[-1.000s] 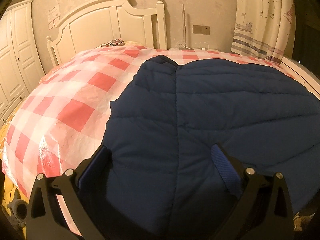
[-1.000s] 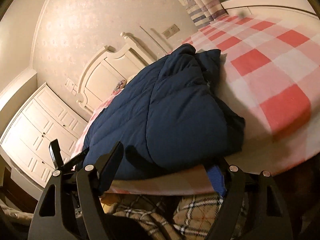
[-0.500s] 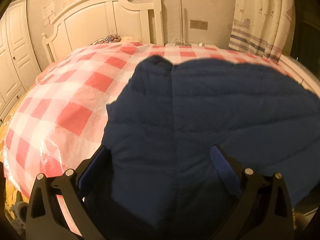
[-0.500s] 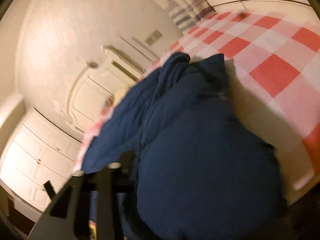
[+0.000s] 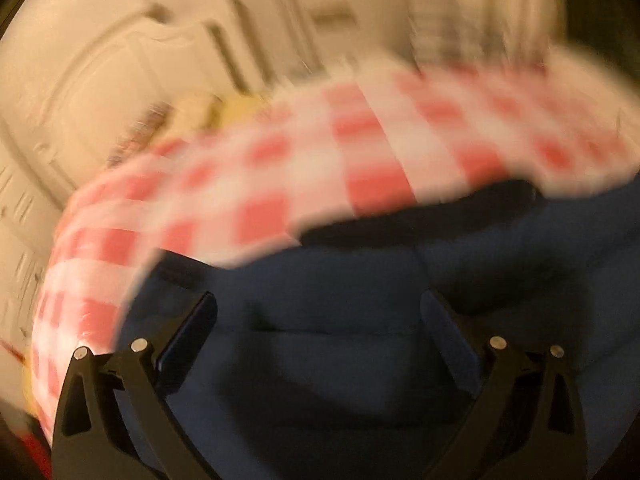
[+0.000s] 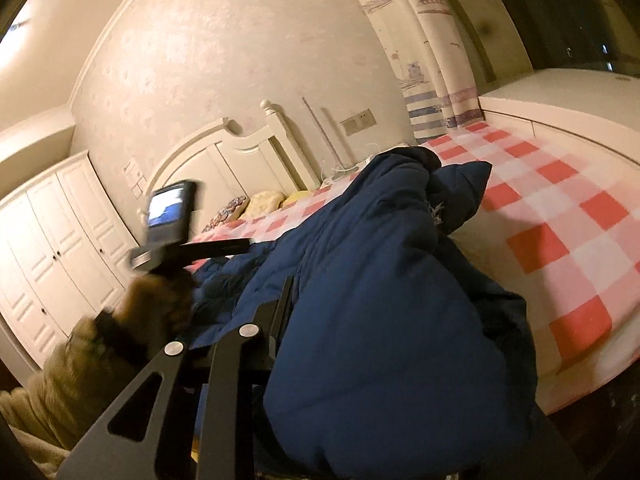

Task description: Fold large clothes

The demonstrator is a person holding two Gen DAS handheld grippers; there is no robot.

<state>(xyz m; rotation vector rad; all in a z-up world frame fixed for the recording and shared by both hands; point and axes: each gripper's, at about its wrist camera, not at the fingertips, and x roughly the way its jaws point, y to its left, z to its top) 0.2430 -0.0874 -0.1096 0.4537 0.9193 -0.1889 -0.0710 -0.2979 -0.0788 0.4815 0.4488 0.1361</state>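
While bunched, jacket [image 6: 372,320] lies lengthwise toward headboard [image 6: 240,156].

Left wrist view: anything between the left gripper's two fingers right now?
Yes. In the left wrist view the navy padded jacket fills the space between the left gripper's wide-apart fingers; whether the pads touch it is unclear in the blur.

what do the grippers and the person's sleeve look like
Both grippers are black, with triangular cut-outs, silver rivets and blue finger pads. Seen from the right wrist, the left gripper carries a small lit screen, and the arm wears a fuzzy tan sleeve.
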